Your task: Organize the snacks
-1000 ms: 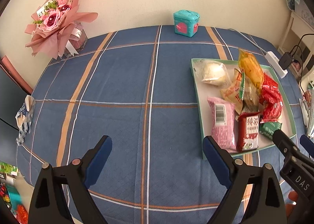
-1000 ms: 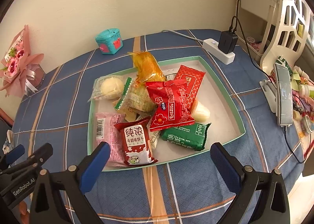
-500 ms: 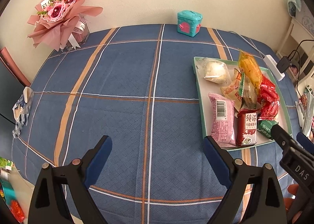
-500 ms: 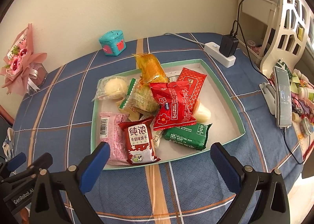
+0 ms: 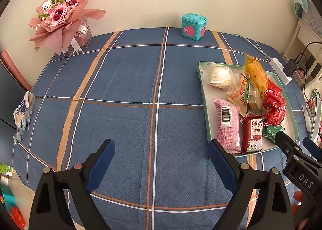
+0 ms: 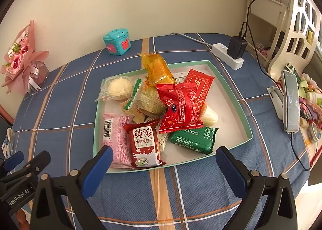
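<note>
A white tray with a green rim (image 6: 231,93) (image 5: 202,81) holds several snack packets: a pink one (image 6: 116,139) (image 5: 227,123), a dark red milk-biscuit one (image 6: 145,145) (image 5: 252,135), a bright red one (image 6: 179,107), a green one (image 6: 193,139), an orange one (image 6: 157,69) and a clear-wrapped bun (image 6: 118,89). My right gripper (image 6: 164,159) is open and empty just in front of the tray's near edge. My left gripper (image 5: 161,155) is open and empty over bare cloth left of the tray.
The table has a blue plaid cloth (image 5: 124,93). A teal toy box (image 5: 193,26) and a pink bouquet (image 5: 62,20) stand at the back by the wall. A power strip with charger (image 6: 229,55) and a phone on a stand (image 6: 289,101) are right of the tray.
Both grippers have pulled back and risen a little, so the tray and table look slightly farther away. Both stay open; no snack has moved.
</note>
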`<state>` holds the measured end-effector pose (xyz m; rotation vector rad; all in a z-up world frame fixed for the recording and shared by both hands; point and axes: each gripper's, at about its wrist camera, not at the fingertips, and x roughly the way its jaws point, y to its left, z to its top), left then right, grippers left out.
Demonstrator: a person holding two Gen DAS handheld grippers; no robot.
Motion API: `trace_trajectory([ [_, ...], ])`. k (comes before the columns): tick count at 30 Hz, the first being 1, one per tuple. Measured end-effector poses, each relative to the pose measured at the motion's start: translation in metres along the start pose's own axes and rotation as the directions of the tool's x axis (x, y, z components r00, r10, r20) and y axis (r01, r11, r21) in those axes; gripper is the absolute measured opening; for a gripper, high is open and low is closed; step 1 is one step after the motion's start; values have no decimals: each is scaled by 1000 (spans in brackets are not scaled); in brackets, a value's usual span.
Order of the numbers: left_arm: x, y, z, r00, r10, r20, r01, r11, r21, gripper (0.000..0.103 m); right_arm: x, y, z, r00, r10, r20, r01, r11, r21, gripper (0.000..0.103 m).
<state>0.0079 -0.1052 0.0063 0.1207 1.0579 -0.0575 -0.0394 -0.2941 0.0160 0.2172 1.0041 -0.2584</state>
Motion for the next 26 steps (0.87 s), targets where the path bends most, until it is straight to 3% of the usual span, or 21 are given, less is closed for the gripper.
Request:
trace_trajectory([
  [26, -6, 1, 1, 999, 13, 42, -13, 1000, -9, 94, -1, 0, 0, 1000, 2, -4, -2, 1000, 6, 103],
])
